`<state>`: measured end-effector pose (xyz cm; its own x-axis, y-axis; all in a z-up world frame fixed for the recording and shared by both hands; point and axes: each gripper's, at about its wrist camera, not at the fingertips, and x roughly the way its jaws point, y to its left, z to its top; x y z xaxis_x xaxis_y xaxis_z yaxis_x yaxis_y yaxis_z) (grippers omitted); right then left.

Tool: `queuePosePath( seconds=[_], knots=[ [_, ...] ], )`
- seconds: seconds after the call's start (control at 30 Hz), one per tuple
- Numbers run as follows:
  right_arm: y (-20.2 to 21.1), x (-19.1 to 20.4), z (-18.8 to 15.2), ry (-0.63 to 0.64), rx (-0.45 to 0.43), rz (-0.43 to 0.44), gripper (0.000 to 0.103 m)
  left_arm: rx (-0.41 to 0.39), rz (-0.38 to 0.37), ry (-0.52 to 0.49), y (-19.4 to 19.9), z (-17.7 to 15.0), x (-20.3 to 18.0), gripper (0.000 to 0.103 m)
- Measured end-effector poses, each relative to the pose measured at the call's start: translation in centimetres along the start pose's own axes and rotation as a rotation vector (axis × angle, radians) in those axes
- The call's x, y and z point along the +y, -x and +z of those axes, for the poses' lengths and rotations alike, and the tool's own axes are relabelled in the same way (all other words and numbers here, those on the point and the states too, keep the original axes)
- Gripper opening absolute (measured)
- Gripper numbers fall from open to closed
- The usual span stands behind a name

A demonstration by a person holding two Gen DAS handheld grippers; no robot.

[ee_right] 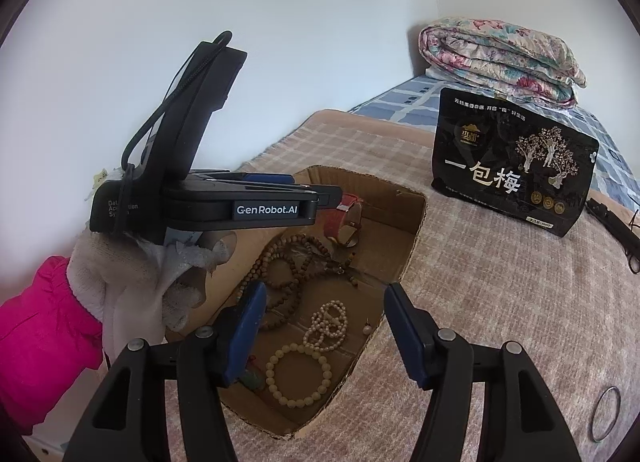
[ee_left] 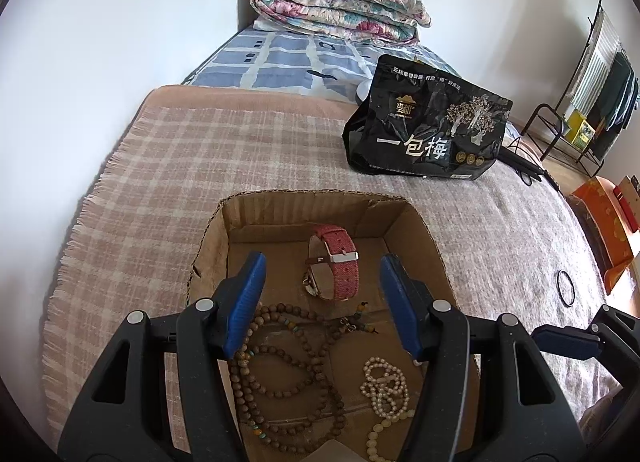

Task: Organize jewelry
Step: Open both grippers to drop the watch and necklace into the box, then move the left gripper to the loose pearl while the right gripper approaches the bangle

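Note:
An open cardboard box lies on the bed. In it are a red-strapped watch, a long brown bead necklace, a white pearl bracelet and a cream bead bracelet. My left gripper hovers open and empty over the box; it also shows in the right wrist view. My right gripper is open and empty above the box's near end. A thin ring bangle lies on the blanket right of the box.
A black snack bag stands behind the box. A folded floral quilt lies at the bed's far end. A black cable lies right of the bag. A rack and an orange box stand beside the bed.

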<state>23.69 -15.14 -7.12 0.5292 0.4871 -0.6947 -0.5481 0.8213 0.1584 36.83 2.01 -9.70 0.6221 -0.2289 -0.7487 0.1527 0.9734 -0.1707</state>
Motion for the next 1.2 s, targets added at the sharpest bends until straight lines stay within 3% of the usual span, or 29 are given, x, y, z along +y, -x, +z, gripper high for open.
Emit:
queuePosePath(
  seconds=[0.47,0.67,0.77,1.2],
  knots=[
    [3.4,-0.9,-0.7,-0.035,-0.035,-0.080,0.094,-0.049,0.016,-0.048,4.5,-0.6,-2.1,0.061],
    [5.5,-1.5,-1.3,-0.044,-0.050,-0.133,0.096,-0.079,0.021,-0.092,6.5,-1.3,-4.0,0.061],
    [6.6,-2.2,-1.9,-0.066,-0.063,-0.159,0.103,-0.092,0.021,-0.112,7.4,-1.8,-5.0,0.061],
    [12.4,-7.3,-4.8,-0.185,-0.112,-0.253,0.103,-0.136,-0.046,-0.171,11.3,-3.8,-10.2,0.061]
  ],
)
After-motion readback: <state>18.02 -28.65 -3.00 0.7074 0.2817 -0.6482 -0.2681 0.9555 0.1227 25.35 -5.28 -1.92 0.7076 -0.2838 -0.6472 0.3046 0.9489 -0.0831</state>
